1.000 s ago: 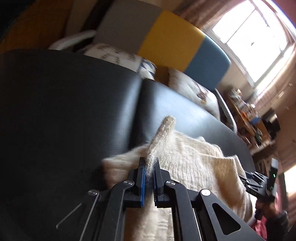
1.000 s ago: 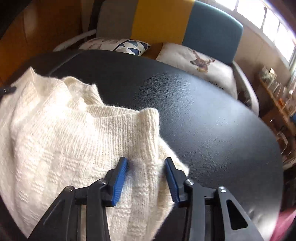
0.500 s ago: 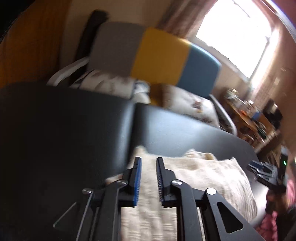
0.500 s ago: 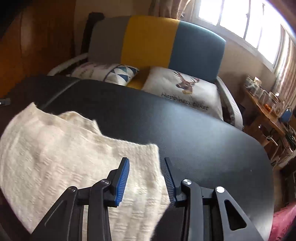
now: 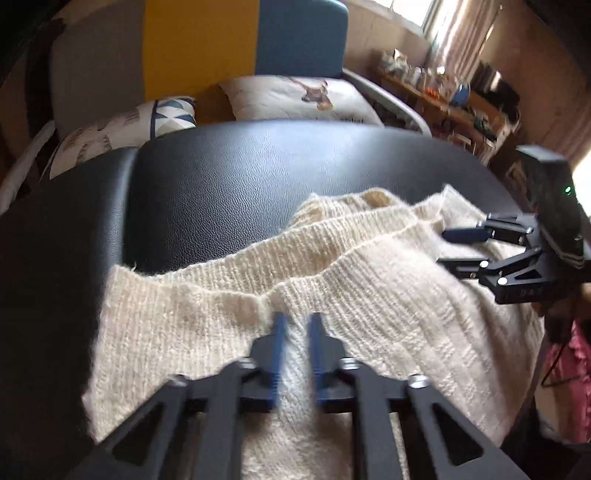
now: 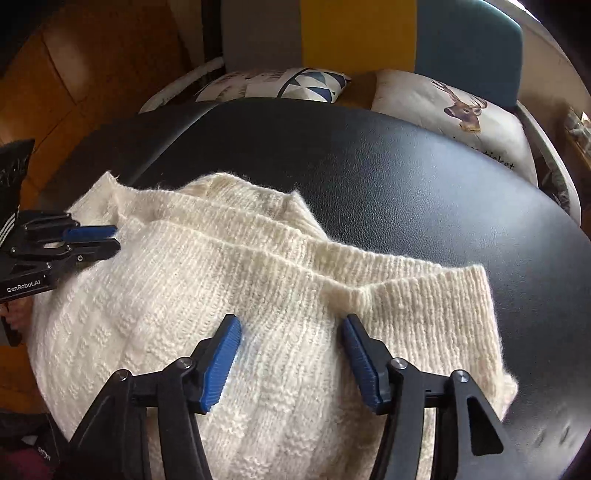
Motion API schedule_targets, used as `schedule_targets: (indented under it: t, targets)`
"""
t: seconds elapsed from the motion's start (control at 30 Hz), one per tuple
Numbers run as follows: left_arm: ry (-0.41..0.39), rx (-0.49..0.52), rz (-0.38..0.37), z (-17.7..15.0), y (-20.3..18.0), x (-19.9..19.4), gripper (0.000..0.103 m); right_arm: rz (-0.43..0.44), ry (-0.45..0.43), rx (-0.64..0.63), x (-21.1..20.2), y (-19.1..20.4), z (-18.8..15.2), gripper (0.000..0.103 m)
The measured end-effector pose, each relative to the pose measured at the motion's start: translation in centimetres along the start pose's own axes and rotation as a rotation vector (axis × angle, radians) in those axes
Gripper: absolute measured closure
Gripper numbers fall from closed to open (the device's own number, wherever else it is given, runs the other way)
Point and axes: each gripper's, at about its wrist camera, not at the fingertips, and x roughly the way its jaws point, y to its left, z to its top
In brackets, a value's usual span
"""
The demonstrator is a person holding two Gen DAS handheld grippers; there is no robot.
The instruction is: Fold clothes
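A cream knitted sweater [image 5: 369, 295] [image 6: 258, 277] lies bunched on the black padded table [image 5: 258, 177] [image 6: 406, 184], its ribbed hem doubled along the far side. My left gripper [image 5: 295, 325] hovers just over the near part of the knit, narrowly open, with nothing clamped between its blue pads. My right gripper [image 6: 290, 325] stands wide open over the sweater's right part, just short of the ribbed edge. Each gripper shows in the other's view: the right gripper [image 5: 454, 249] at the sweater's right end, the left gripper [image 6: 110, 238] at its left end.
Behind the table stands a sofa with a grey, yellow and blue back [image 6: 354, 29], holding a deer pillow [image 6: 454, 110] and a triangle-pattern pillow [image 6: 280, 85]. A cluttered shelf [image 5: 443, 92] is at far right. A pink sleeve [image 5: 576, 354] shows behind the right gripper.
My left gripper has let go of the sweater edge that it pinched a second ago. The fabric has dropped flat onto the table. The right gripper's jaws have spread wider.
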Motion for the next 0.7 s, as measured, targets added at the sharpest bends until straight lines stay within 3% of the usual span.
schedule_targets:
  t: [0.03, 0.07, 0.17, 0.23, 0.33, 0.4, 0.47, 0.5, 0.57, 0.7]
  targets:
    - [-0.031, -0.011, 0.009, -0.4, 0.0, -0.5, 0.097, -0.005, -0.017, -0.008, -0.2, 0.2, -0.2, 0.056]
    - [-0.068, -0.026, 0.007, -0.5, -0.2, -1.0, 0.098, -0.017, -0.039, -0.033, -0.4, 0.7, -0.4, 0.075]
    - [-0.198, -0.075, -0.016, 0.2, -0.7, -2.7, 0.098, -0.083, -0.079, -0.112, -1.2, 2.9, -0.5, 0.096]
    - [-0.300, -0.101, -0.023, 1.1, -0.9, -4.3, 0.098, -0.108, -0.121, -0.118, -2.2, 3.4, -0.2, 0.097]
    - [-0.340, -0.096, 0.053, 2.3, -0.8, -3.1, 0.098, -0.153, -0.176, -0.080, -3.0, 3.1, 0.3, 0.097]
    - [-0.295, -0.099, 0.102, 2.6, -0.2, -0.5, 0.098, -0.194, -0.192, -0.040, -2.5, 2.5, 0.5, 0.097]
    - [-0.166, -0.171, 0.058, 2.4, 1.3, 3.4, 0.096, -0.212, -0.154, -0.001, -0.4, 1.9, -0.1, 0.097]
    - [-0.140, -0.203, 0.034, 2.3, 1.9, 4.1, 0.094, -0.217, -0.143, 0.017, 0.6, 1.7, -0.4, 0.096]
    - [-0.162, -0.230, 0.017, 2.2, 2.4, 3.5, 0.093, -0.221, -0.183, 0.041, 1.1, 1.4, -0.8, 0.096]
    - [-0.150, -0.223, 0.006, 0.9, 2.0, 2.9, 0.093, -0.184, -0.176, 0.072, 0.5, 1.9, -2.1, 0.096]
